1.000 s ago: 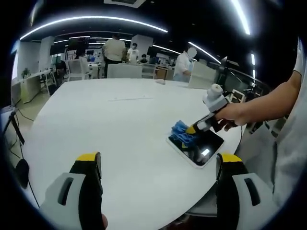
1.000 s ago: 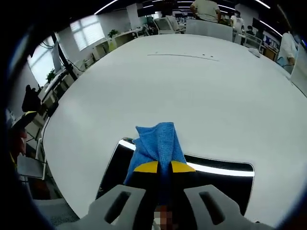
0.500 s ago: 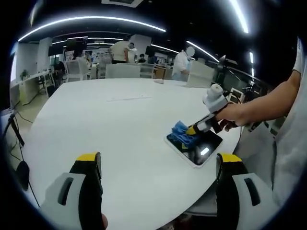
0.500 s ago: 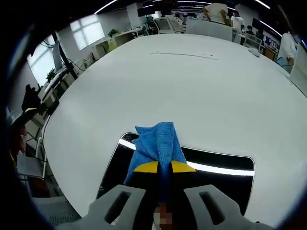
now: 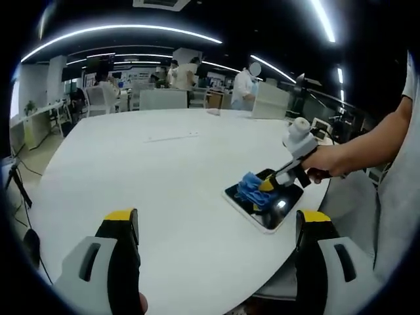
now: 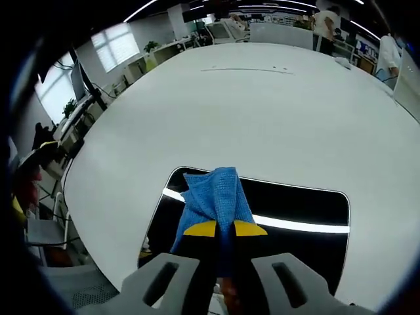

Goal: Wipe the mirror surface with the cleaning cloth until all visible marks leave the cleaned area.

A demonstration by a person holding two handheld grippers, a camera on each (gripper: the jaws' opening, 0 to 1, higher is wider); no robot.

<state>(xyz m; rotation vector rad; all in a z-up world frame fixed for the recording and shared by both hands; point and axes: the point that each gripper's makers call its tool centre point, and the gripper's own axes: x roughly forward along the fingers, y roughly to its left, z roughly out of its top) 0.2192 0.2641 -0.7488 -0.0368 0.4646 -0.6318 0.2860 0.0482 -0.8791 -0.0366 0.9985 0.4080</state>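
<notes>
Looks like the wiping step is in hand: the right gripper (image 6: 224, 228) has its yellow-tipped jaws clamped tight on a bunched blue cleaning cloth (image 6: 214, 199), and the cloth sticks out just ahead of the tips, pressed down on the near-left part of the mirror (image 6: 298, 203). From the right gripper view the dark glass spreads out mostly to the right of the jaws and a bit beyond them, with a bright light strip reflected across it (no obvious smudges can be made out at this size, so hard to say how clean it is yet). In the left gripper view the person's hand (image 5: 319, 161) holds that gripper (image 5: 267, 186) over the mirror (image 5: 283, 205), which lies near the edge of the round white worktop (image 5: 164, 177), well off to the right and ahead of the left gripper (image 5: 216, 226). The left jaws stand wide apart with nothing between them, hovering over bare worktop and not touching the mirror. Best guess for the next move: drag the cloth (image 5: 251, 189) across toward the uncovered right side of the glass, keeping it flat and pressed down, and not shoving so hard that the mirror slides off the worktop edge.
</notes>
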